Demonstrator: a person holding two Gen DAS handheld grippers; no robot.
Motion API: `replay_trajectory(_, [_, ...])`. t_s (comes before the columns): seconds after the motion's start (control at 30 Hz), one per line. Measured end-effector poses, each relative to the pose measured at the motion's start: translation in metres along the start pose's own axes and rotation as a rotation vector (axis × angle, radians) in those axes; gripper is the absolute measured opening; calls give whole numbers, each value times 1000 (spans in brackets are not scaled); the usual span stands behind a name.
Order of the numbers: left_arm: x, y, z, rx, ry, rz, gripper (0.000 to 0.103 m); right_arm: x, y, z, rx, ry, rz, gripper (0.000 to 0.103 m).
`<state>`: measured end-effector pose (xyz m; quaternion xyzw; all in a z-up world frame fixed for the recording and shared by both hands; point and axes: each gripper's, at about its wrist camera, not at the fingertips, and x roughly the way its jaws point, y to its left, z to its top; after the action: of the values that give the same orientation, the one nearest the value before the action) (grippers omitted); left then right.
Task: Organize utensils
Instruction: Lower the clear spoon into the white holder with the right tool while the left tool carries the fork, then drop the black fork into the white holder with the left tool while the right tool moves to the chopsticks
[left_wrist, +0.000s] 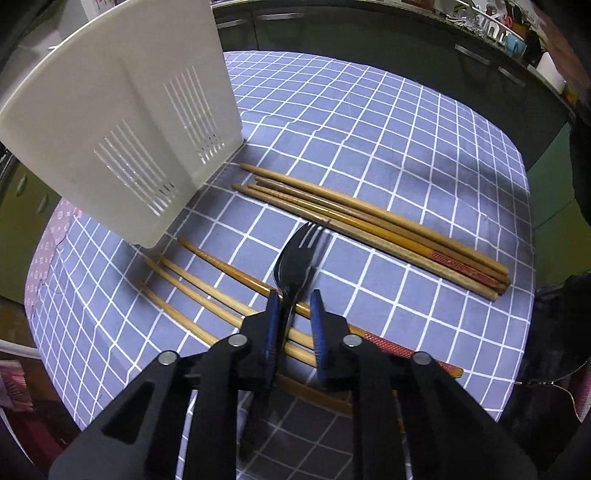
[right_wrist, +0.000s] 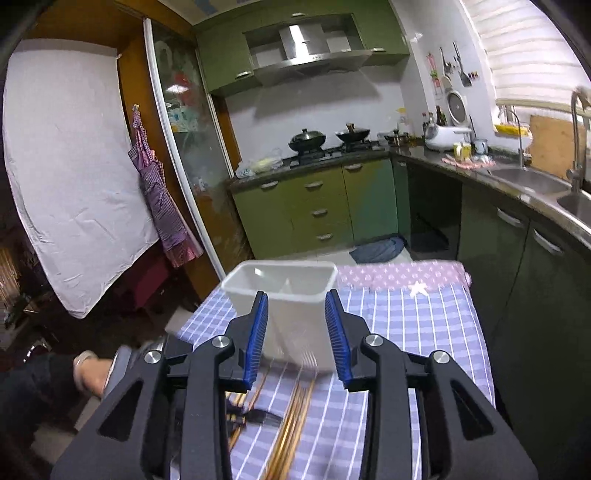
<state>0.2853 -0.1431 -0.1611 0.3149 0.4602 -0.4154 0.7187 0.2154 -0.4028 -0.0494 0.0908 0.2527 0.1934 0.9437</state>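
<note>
A dark metal fork (left_wrist: 295, 264) lies on the blue tablecloth with white grid lines (left_wrist: 388, 155), tines pointing away, its neck crossing a loose group of light wooden chopsticks (left_wrist: 207, 291). The left gripper (left_wrist: 294, 304) points steeply down over it with its blue-padded jaws nearly closed around the fork's neck; the left pad touches the metal, but whether the right pad presses on it cannot be told. A second bundle of brown wooden chopsticks (left_wrist: 369, 229) lies just beyond the tines. A white slotted plastic utensil holder (left_wrist: 122, 122) stands near the cloth's far left. The right gripper (right_wrist: 297, 332) hovers with jaws parted and empty, facing the holder (right_wrist: 288, 291)
</note>
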Motion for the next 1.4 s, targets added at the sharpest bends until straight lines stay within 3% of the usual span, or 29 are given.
replay_trajectory(0.2, [2, -3, 2, -13, -3, -14, 5, -15, -15, -31, 46, 114, -4, 33])
replay_trajectory(0.43, [-16, 3, -11, -86, -58, -14, 5, -24, -22, -44, 78, 137, -24, 33])
replay_trajectory(0.53, [-33, 6, -14, -128, -115, -14, 5, -17, -17, -46, 50, 190, -40, 43])
replay_trajectory(0.73, [-98, 17, -8, -254, -324, 10, 5, 25, -15, -67, 38, 370, -67, 44])
replay_trajectory(0.8, [-123, 23, 1, -306, -406, 24, 5, 37, -15, -70, 34, 408, -63, 42])
replay_trajectory(0.83, [-139, 28, 6, -336, -460, 21, 5, 43, -14, -71, 31, 429, -63, 35])
replay_trajectory(0.93, [-172, 41, 21, -402, -572, 35, 5, 62, -9, -69, 6, 475, -69, 28])
replay_trajectory(1.07, [-207, 73, 36, -550, -787, 88, 5, 76, 2, -67, -32, 496, -61, 28])
replay_trajectory(1.13, [-211, 88, 39, -635, -899, 132, 5, 77, 9, -69, -39, 495, -41, 27])
replay_trajectory(1.27, [-198, 109, 40, -731, -1049, 181, 5, 75, 12, -73, -24, 488, -11, 28])
replay_trajectory(1.4, [-165, 115, 46, -759, -1083, 210, 5, 69, 7, -77, -13, 484, -15, 27])
